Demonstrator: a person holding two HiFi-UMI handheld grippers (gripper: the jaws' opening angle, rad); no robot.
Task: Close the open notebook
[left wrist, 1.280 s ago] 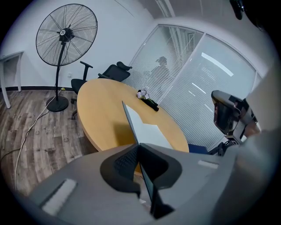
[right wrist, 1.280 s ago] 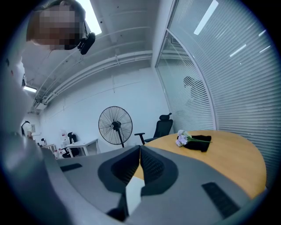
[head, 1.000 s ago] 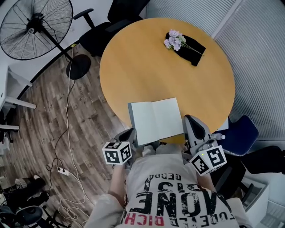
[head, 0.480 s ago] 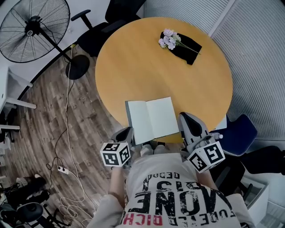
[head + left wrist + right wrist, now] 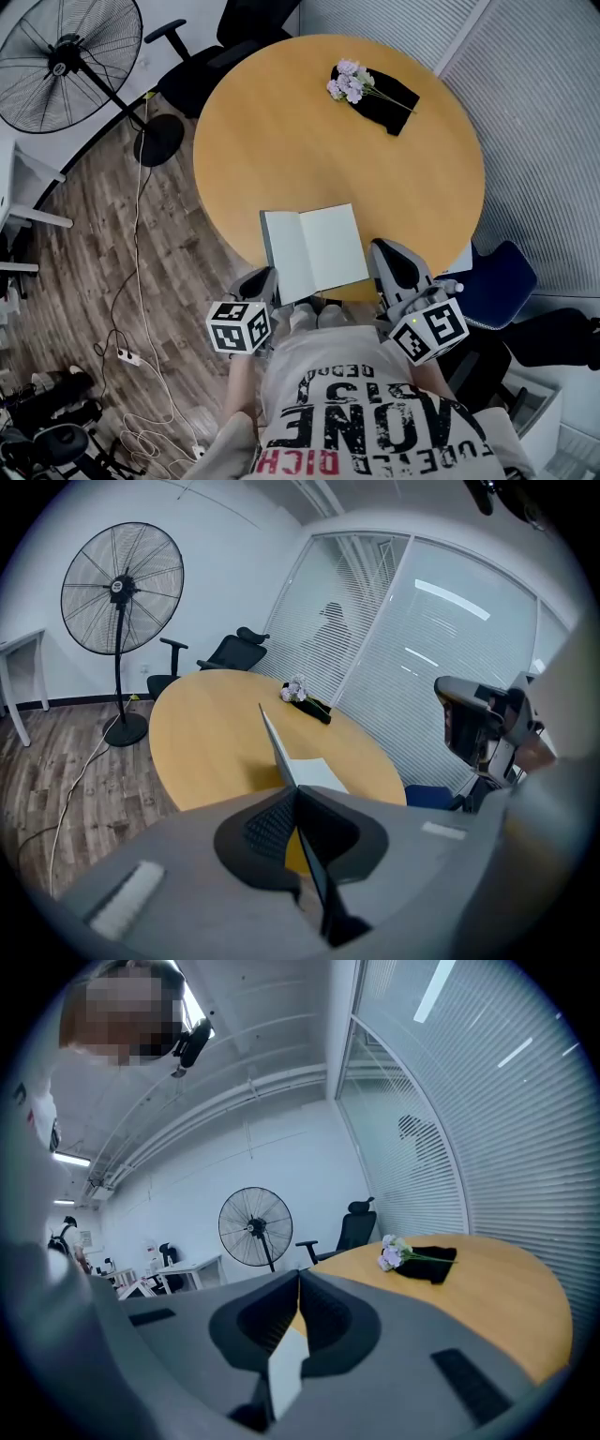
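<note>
We log the open notebook (image 5: 314,251) at the round table's (image 5: 281,141) 6 o'clock edge. Our left gripper (image 5: 270,281) is clamped on its raised left cover, and our right gripper (image 5: 381,257) is pinched on its white right edge. Flowers (image 5: 349,82) on a black cloth (image 5: 386,101) lie at 1 o'clock, well apart. A fan (image 5: 66,52) stands off-table at 10.

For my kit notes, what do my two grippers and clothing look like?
Both the left gripper and right gripper are smooth grey moulded shells whose tongs carry black ribbed pads. Each bears a white cube with black square markers. The person wears a pale T-shirt with black and red lettering.
</note>
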